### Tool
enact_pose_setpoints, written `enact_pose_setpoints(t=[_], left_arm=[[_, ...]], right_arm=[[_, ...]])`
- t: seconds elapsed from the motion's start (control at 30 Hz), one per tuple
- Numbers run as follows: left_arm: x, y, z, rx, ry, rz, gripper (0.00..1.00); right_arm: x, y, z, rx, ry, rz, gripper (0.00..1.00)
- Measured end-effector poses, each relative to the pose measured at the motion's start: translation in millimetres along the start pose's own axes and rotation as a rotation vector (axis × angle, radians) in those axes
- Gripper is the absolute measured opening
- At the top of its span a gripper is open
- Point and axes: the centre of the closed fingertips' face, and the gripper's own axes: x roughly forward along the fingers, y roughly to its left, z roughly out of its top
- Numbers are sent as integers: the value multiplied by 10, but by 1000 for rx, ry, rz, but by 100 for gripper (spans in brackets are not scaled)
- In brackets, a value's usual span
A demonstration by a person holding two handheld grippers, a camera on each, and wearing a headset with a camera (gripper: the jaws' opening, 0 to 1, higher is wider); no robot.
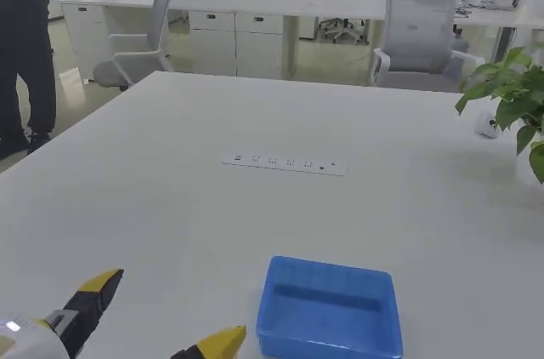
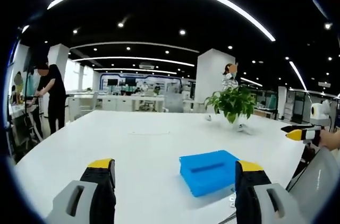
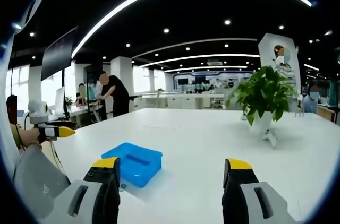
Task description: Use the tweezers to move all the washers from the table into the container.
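Two tongs are in play. The left tongs (image 2: 175, 166) stand wide apart at the bottom of the left gripper view with nothing between the yellow-tipped jaws. They also enter the lower left corner of the head view. The right tongs (image 3: 171, 164) are equally wide and hold nothing.

One blue container (image 1: 327, 340) sits open at the lower centre of the head view, just right of the left tongs. In the right gripper view it lies to the lower left. A small dark ring (image 3: 123, 186) rests on the surface at its near corner, too small to say whether it is a washer.

The surface (image 1: 170, 189) is white and broad. One white power strip (image 1: 284, 163) is set flat at its middle. One potted plant (image 1: 510, 91) stands at the right edge of the frame.

Beyond is an open office with white desks. Two grey chairs stand there, one upper left (image 1: 140, 40) and one upper right (image 1: 421, 36). One person in dark clothes (image 1: 25, 44) stands at the far upper left. Curved ceiling light strips show in both gripper views.
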Motion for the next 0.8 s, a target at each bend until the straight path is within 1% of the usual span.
enact_pose_setpoints(t=[0.07,0.1,0.17,0.2,0.3,0.33,0.37,0.4,0.43,0.47,0.53,0.57,0.6,0.63,0.67,0.7,0.73,0.77,0.8], left_arm=[[16,-27,-51,27,28,-11,98],[21,-42,-94,36,54,-16,98],[34,-65,-143,53,83,-26,99],[41,-77,-184,41,105,-36,99],[48,-99,-256,27,142,-57,99],[45,-111,-270,27,151,-65,99],[42,-133,-293,40,163,-78,99],[38,-151,-305,56,175,-86,96],[39,-196,-293,85,171,-107,93],[39,-241,-298,96,176,-129,89],[37,-344,-349,123,208,-182,82],[25,-409,-433,127,258,-219,79],[21,-449,-472,133,281,-241,75],[24,-478,-501,151,294,-258,72],[12,-529,-578,177,335,-296,67],[-6,-564,-658,175,380,-326,62],[-33,-634,-786,161,449,-389,58],[-43,-649,-826,161,471,-407,52],[-52,-618,-935,147,538,-400,49]], right_arm=[[13,11,-45,-17,25,3,79],[20,23,-71,-28,40,8,80],[30,40,-103,-44,59,13,80],[35,48,-125,-51,72,17,80],[52,79,-193,-52,120,30,83],[47,79,-222,-44,141,30,84],[39,72,-221,-50,153,30,83],[25,55,-220,-74,163,25,80],[17,47,-212,-89,175,23,77],[21,59,-207,-90,181,32,75],[49,119,-202,-86,205,59,71],[68,207,-213,-97,231,100,62],[85,297,-215,-104,243,144,51],[121,399,-217,-124,255,185,41],[153,463,-228,-139,263,209,31],[189,530,-254,-150,275,233,27],[217,597,-299,-156,298,259,26],[259,684,-375,-173,330,293,24],[290,741,-420,-185,343,313,23]])
